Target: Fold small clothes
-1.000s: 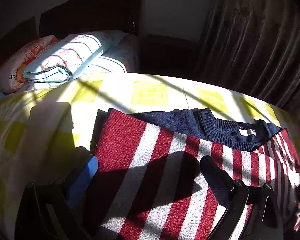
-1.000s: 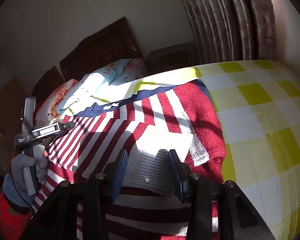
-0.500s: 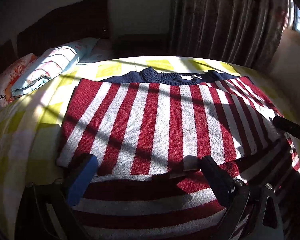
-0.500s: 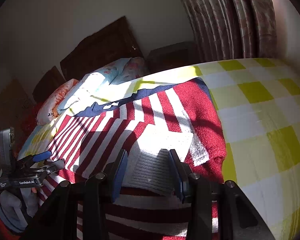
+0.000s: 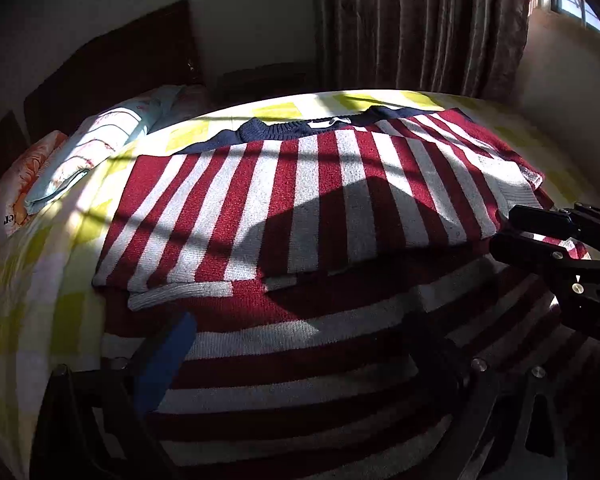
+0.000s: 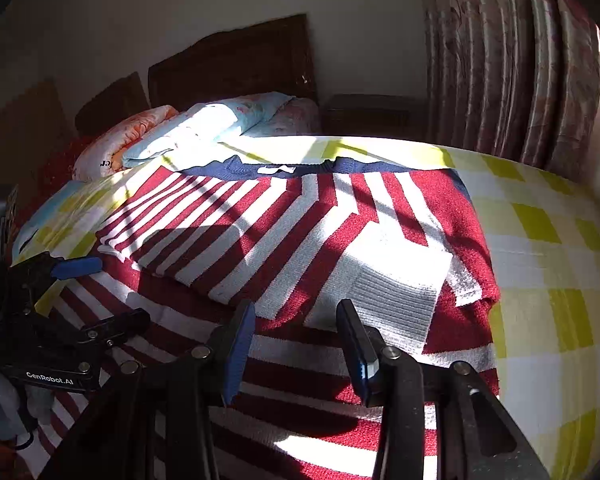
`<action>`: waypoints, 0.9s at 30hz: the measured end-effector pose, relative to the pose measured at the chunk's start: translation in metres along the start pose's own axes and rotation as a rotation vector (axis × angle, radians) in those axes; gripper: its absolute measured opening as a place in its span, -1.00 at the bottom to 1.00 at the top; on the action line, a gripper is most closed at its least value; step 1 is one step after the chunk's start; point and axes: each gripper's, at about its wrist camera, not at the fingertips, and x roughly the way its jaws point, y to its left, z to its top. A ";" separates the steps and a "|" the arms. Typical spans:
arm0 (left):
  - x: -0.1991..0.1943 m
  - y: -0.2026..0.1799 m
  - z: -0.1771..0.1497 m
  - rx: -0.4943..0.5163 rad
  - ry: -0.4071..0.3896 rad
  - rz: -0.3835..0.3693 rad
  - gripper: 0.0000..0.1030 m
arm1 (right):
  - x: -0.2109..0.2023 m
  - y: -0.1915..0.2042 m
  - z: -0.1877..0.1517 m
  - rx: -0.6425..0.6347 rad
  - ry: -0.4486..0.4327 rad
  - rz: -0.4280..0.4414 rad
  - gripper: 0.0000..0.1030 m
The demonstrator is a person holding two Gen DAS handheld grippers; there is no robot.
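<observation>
A red and white striped sweater (image 5: 300, 200) with a navy collar (image 5: 284, 130) lies flat on the bed, both sleeves folded across its front. It also shows in the right wrist view (image 6: 284, 248), with the white ribbed cuff (image 6: 392, 292) on top. My left gripper (image 5: 296, 340) is open and empty, low over the sweater's hem. My right gripper (image 6: 296, 320) is open and empty over the hem, just short of the cuff. The right gripper shows at the right edge of the left wrist view (image 5: 556, 236). The left gripper shows at the left of the right wrist view (image 6: 80, 296).
The bed has a yellow and white checked sheet (image 6: 540, 240). Folded quilts and pillows (image 6: 188, 132) lie at the head, before a dark wooden headboard (image 6: 236, 64). Curtains (image 6: 512, 60) hang at the far right. A dark nightstand (image 6: 372, 116) stands by the headboard.
My left gripper has swung back and down from the sweater's left shoulder to the hem, facing the whole garment. The right gripper has turned slightly leftwards and stays open.
</observation>
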 end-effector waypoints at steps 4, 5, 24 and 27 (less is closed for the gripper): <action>0.007 0.011 0.000 -0.059 0.032 -0.050 1.00 | 0.011 0.028 -0.003 -0.144 0.039 -0.127 -0.07; 0.007 0.012 0.000 -0.069 0.031 -0.048 1.00 | 0.011 0.027 -0.004 -0.137 0.039 -0.121 -0.05; -0.004 0.032 -0.012 -0.140 0.040 0.003 1.00 | 0.004 0.003 -0.011 -0.017 0.082 -0.126 0.52; -0.017 0.059 -0.026 -0.249 0.015 0.009 1.00 | -0.011 -0.031 -0.022 0.112 0.071 -0.203 0.51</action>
